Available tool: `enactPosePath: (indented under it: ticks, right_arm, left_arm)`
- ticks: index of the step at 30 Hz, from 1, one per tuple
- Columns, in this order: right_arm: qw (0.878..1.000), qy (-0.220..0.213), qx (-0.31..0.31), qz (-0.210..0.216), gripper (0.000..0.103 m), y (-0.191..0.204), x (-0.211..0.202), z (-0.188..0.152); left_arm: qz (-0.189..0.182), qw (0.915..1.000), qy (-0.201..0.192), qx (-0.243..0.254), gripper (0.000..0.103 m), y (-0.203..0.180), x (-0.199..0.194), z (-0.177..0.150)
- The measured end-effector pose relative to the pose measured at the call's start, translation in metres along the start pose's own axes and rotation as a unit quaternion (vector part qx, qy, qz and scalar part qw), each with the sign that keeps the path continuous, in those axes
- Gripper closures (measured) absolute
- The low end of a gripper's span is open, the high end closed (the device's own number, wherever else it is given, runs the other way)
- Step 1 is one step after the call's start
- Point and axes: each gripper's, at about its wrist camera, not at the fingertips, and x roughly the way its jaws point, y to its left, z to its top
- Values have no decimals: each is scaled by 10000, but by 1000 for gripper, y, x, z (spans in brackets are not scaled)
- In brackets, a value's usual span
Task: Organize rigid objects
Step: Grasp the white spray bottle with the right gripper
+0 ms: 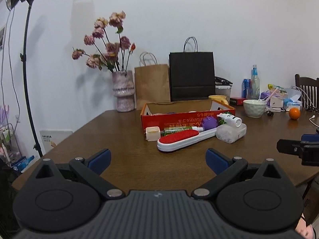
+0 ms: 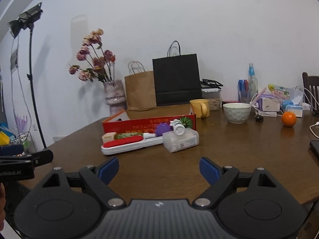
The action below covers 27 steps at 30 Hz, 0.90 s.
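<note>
A pile of rigid items lies in front of a red cardboard box (image 1: 171, 119) (image 2: 139, 124) on the brown table. It holds a white lint brush with a red pad (image 1: 179, 139) (image 2: 127, 144), a clear plastic container (image 1: 231, 132) (image 2: 180, 140), a small white bottle (image 1: 230, 118) (image 2: 177, 126), a purple round lid (image 1: 208, 122) (image 2: 163, 128), a green tube (image 1: 175, 129) and a cream cube (image 1: 152, 133). My left gripper (image 1: 157, 160) hangs open over the table, short of the pile. My right gripper (image 2: 159, 169) is open too, nothing between its blue pads.
A vase of dried flowers (image 1: 123, 91), a brown paper bag (image 1: 151, 85) and a black bag (image 1: 192, 75) stand behind the box. To the right are a yellow mug (image 2: 200, 107), white bowl (image 2: 237, 112), orange (image 2: 288, 119), bottles, cables and a chair. A lamp stand (image 1: 28, 69) rises at left.
</note>
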Motion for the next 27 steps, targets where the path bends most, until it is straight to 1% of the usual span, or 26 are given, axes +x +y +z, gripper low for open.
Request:
enactPosePath:
  ticks: [1,6,9,11,13,14,17,19,21,22,24,26,27]
  right_arm:
    - [10000,14,-27,12,22,-3,8,5]
    - [9996,56,-267,3,25,-14,60,35]
    - [9992,179,-363,23,28,-20,100,50]
    - [9988,242,-422,39,32,-23,125,59]
    - [9985,316,-450,23,33,-26,149,67]
    - [9983,375,-452,-14,33,-27,161,70]
    - [9975,534,-466,-61,37,-28,195,78]
    - [9972,594,-452,-52,39,-29,213,82]
    - [9968,642,-479,-40,42,-28,226,83]
    - [9964,678,-499,-28,43,-28,232,84]
    - [9957,735,-557,-14,47,-27,242,84]
    - [9948,806,-623,-8,51,-26,250,82]
    - [9944,843,-632,-23,57,-26,253,81]
  left_arm:
    - [12,10000,37,11,0,-1,9,3]
    - [80,9998,119,106,0,-8,55,20]
    - [41,9999,76,132,0,-12,86,31]
    - [72,9997,48,247,0,-16,109,38]
    - [90,9993,106,341,0,-18,133,43]
    - [87,9991,202,359,0,-17,146,47]
    - [-177,9989,373,225,0,-17,180,58]
    - [-272,9986,399,215,0,-19,200,65]
    - [-122,9989,354,290,0,-20,219,68]
    - [-46,9987,396,324,1,-18,231,68]
    - [38,9977,628,259,4,-12,255,67]
    - [124,9956,919,136,13,-8,275,66]
    - [71,9954,949,67,13,-7,279,66]
